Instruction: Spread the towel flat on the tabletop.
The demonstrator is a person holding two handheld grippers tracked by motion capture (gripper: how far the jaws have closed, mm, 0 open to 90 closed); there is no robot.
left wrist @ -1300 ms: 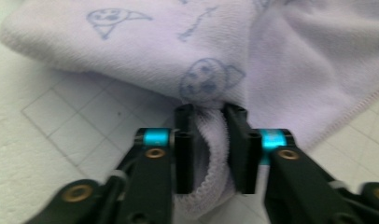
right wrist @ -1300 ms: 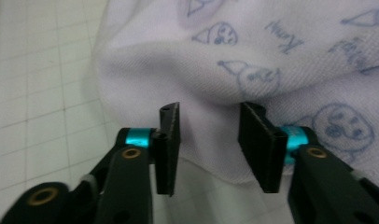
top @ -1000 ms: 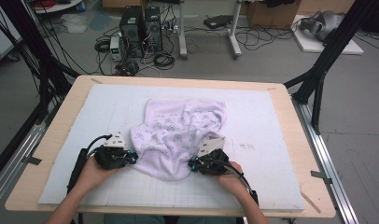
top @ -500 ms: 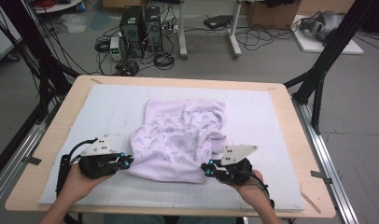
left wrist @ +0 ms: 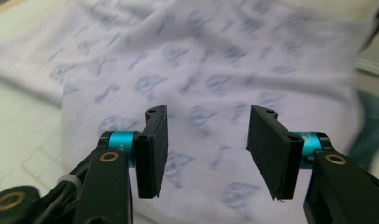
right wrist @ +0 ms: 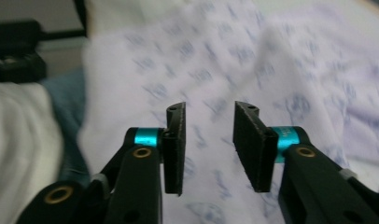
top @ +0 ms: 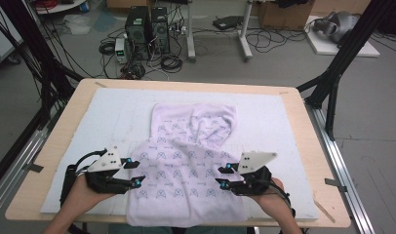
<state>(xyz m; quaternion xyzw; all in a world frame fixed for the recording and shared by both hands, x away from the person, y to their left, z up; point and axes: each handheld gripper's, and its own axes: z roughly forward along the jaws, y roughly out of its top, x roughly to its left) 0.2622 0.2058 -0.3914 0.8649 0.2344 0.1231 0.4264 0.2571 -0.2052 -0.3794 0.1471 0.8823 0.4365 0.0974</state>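
A pale lilac cloth (top: 186, 161) with a blue print lies on the white mat, its near part spread flat and reaching over the table's front edge. Its far part is still rumpled. My left gripper (top: 133, 171) sits at the cloth's left side, open, with nothing between its jaws. My right gripper (top: 224, 175) is at the cloth's right side, also open and empty. In the left gripper view the cloth (left wrist: 206, 70) lies beyond the widely parted left gripper (left wrist: 204, 149). In the right gripper view the right gripper (right wrist: 208, 144) hovers over the cloth (right wrist: 225, 56).
The white mat (top: 284, 122) covers a wooden table (top: 303, 102) with bare mat left, right and behind the cloth. Black frame poles (top: 342, 58) rise at both sides. Computers and cables (top: 147, 29) sit on the floor beyond.
Both grippers moved apart and toward the near edge, drawing the cloth's front part out flat. Their jaws, closed on the hem before, now stand open.
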